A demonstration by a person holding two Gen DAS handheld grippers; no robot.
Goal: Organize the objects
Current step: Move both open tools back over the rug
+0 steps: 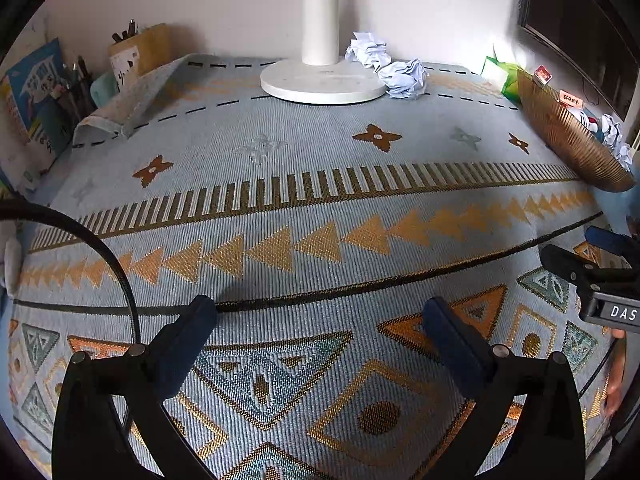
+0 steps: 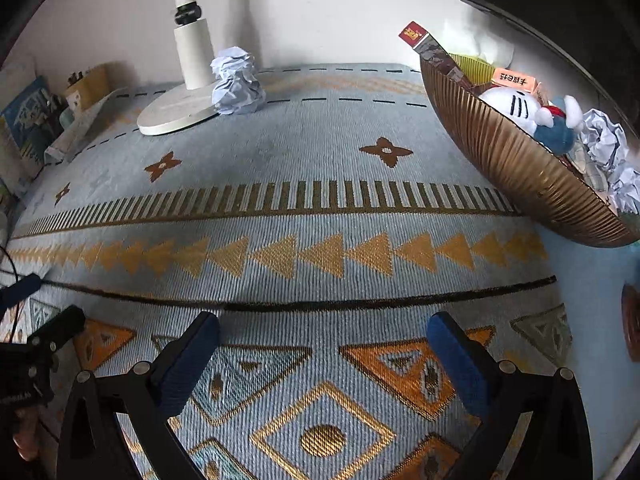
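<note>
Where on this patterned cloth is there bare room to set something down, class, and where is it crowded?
The wide middle of the cloth is bare, bordered by the lamp base at the back and the brown basket on the right. Crowded spots: crumpled paper balls against the lamp base, books and pen holders along the left edge, and the full basket.

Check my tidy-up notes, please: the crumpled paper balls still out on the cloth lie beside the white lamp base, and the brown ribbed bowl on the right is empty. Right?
Not quite. The crumpled paper balls do lie beside the white lamp base, but the brown ribbed bowl is not empty: the right wrist view shows a plush toy, small boxes and crumpled paper in it.
</note>
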